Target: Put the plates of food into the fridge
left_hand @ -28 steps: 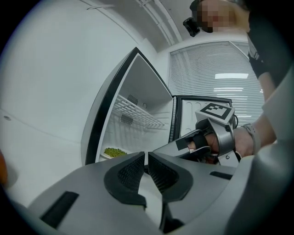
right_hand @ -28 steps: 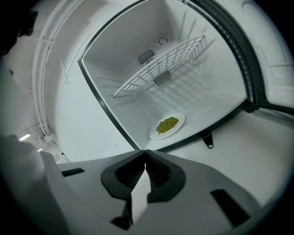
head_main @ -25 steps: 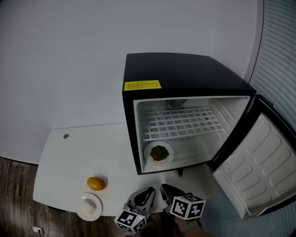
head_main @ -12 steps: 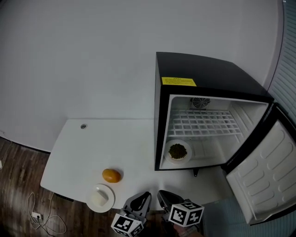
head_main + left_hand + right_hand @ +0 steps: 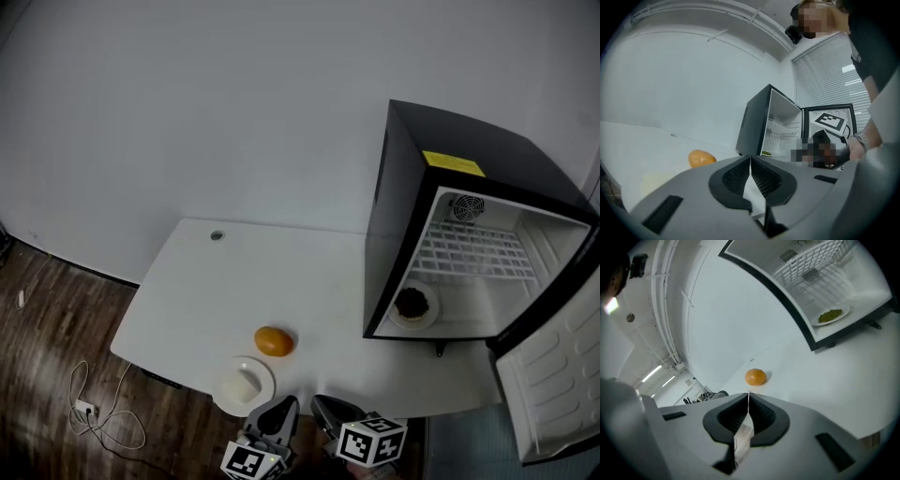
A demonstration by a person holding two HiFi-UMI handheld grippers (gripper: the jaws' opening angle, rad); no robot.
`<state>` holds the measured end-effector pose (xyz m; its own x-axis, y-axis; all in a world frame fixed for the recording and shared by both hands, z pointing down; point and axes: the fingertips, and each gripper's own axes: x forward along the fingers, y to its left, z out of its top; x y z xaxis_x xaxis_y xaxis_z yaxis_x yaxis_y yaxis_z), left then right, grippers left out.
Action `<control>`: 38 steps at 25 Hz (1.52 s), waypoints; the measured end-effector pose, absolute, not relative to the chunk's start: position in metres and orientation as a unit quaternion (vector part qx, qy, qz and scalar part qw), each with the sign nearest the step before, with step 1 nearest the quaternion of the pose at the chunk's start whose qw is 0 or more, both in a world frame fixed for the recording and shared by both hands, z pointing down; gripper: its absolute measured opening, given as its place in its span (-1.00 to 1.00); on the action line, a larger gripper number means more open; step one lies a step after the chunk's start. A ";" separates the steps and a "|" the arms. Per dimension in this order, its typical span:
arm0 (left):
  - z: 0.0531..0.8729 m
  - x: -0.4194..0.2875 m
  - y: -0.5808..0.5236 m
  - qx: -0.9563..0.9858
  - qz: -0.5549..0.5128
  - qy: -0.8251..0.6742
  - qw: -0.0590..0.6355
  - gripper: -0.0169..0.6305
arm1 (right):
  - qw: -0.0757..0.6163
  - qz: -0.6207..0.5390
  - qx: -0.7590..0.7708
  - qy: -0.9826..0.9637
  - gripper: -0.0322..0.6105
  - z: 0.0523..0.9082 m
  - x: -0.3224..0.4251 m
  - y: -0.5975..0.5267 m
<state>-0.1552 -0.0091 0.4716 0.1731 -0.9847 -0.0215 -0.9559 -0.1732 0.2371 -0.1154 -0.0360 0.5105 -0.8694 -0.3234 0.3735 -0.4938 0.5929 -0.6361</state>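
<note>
The fridge [image 5: 392, 211] has a smooth black shell with a dull sheen; its lining is white moulded plastic, and the shelf [image 5: 473, 251] inside is white coated wire. The table [image 5: 309, 281] under the fridge is smooth matt white. Left of the fridge, the orange [image 5: 274, 341] has a smooth, slightly shiny skin. The floor [image 5: 56, 319] is dark wood boards. The left gripper [image 5: 750, 161] and right gripper [image 5: 748, 397] are matt grey plastic with black ribbed pads [image 5: 736, 177]

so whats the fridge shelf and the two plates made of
Shelf: a white open grid of thin bars, so probably coated metal wire. Right plate and left plate: smooth, plain white, with thin rims. They could be ceramic or plastic, and the look leaves that open.
</note>
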 end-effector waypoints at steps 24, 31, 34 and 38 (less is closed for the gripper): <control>0.518 -0.270 0.102 0.708 -0.075 -0.692 0.119 -0.92 | 0.118 0.498 0.219 -0.831 -0.87 0.565 -0.222 0.081; 0.532 -0.282 0.108 0.708 -0.078 -0.692 0.118 -0.92 | 0.053 0.575 0.230 -0.783 -0.64 0.575 -0.239 0.078; 0.538 -0.285 0.107 0.712 -0.074 -0.688 0.115 -0.92 | 0.029 0.587 0.236 -0.774 -0.63 0.576 -0.244 0.075; 0.544 -0.287 0.106 0.717 -0.075 -0.683 0.116 -0.92 | 0.006 0.601 0.249 -0.760 -0.63 0.578 -0.250 0.069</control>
<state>-0.2875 0.1058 0.5436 0.0545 -0.9972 0.0504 -0.9624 -0.0390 0.2690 -0.2501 0.0692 0.5775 -0.8764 -0.3709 0.3072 -0.3843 0.1541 -0.9103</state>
